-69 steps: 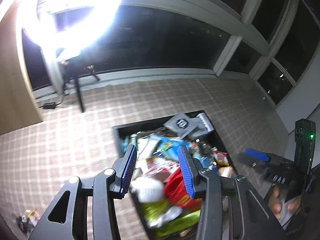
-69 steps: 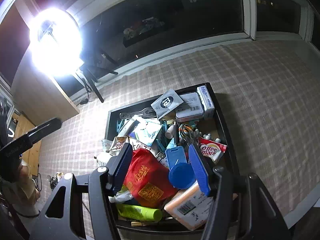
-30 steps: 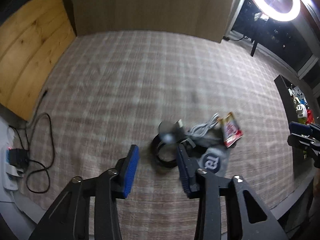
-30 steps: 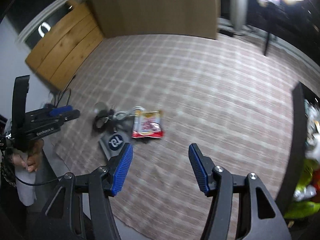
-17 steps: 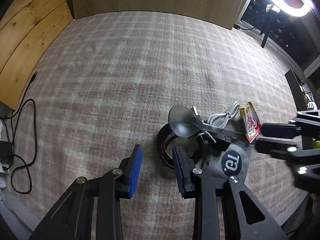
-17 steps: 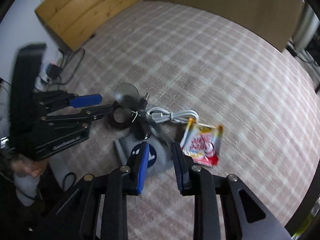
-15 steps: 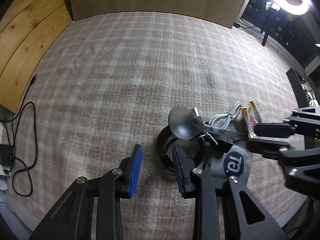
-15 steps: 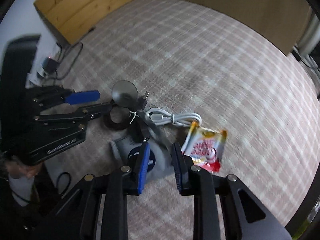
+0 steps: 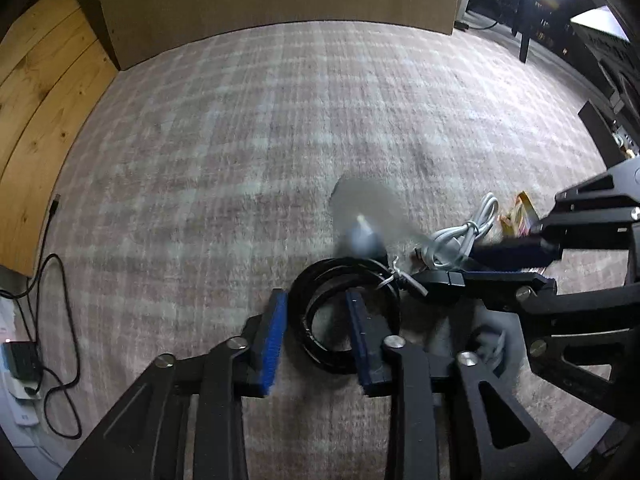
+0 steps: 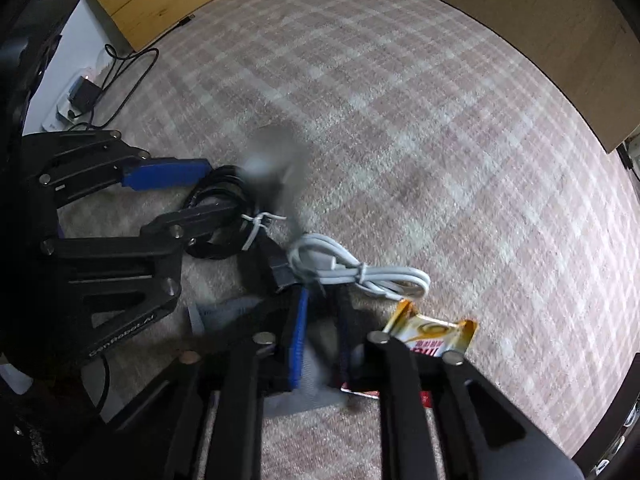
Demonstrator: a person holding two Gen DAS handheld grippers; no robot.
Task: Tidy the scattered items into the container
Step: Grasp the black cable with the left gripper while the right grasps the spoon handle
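Floor: a plaid carpet (image 9: 280, 120) carried all the loose things; pale wooden boards (image 9: 36, 100) lay along its far left edge.
Left claw: the left claw (image 9: 316, 300) pointed steeply down at the carpet and its jaws were closing. One finger stood outside the near left rim of the black cable coil (image 9: 344, 268) and the other stood inside the ring, so the rim lay between the blue pads. The pads did not appear to press on it.
Right claw: the right claw (image 10: 323, 300) also pointed steeply down, with its jaws drawn together on the handle of the spoon (image 10: 272, 156). The spoon was smeared by motion blur, its bowl a grey patch just beyond the coil.
Black cable coil: it lay flat on the carpet, bound by a white tie at its right side.
White cable: the white cable (image 10: 380, 276) was bundled and tied, and lay just right of the coil and just beyond the right claw's tips.
Snack packet: the snack packet (image 10: 432, 336), gold-edged with red print, lay right of the right claw and was partly hidden by its frame.
Grey pouch: the grey pouch (image 10: 228, 310) lay flat under and left of the right claw.
Container: the container (image 9: 598, 132), a dark box, stood at the far right of the carpet, well apart from the loose things.
Charger: a charger (image 9: 24, 360) with a looping black wire sat at the near left, off the carpet.
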